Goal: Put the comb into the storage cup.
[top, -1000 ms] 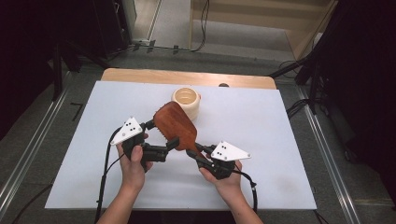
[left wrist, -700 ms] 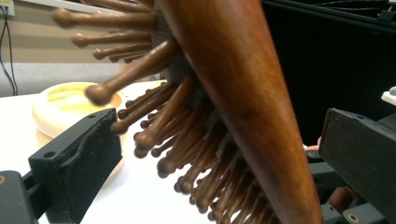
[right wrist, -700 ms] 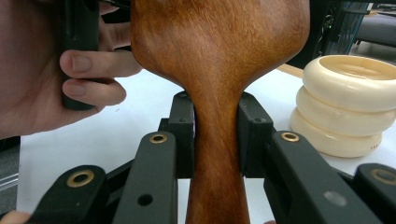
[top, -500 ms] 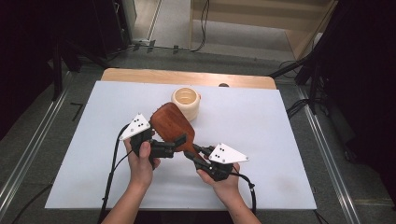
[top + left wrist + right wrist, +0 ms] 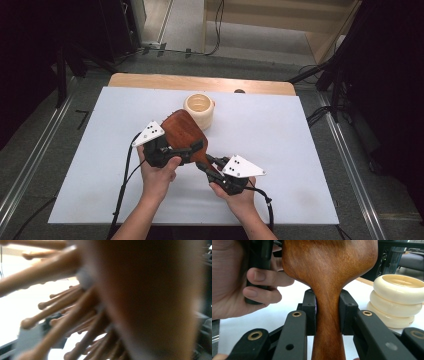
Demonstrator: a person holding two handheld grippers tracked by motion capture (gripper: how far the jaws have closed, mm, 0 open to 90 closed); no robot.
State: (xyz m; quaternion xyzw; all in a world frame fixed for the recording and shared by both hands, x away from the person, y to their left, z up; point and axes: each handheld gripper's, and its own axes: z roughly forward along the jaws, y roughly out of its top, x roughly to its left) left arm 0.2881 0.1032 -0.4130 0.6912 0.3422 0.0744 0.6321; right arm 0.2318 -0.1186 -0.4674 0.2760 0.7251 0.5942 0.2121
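Spreading under everything, white table cover (image 5: 300, 150), wooden brush (image 5: 182, 132) lifted above it, tilted. Just behind the brush head, cream ribbed cup (image 5: 199, 110), standing on the cover. Right gripper (image 5: 206, 165) clamped tight on the brush handle. Left gripper (image 5: 192, 150) up against the brush head, bristles (image 5: 57, 312) close and blurred; grip impossible to tell.

Hairbrush (image 5: 182, 132) before the cup (image 5: 199, 110) — on table (image 5: 300, 150).
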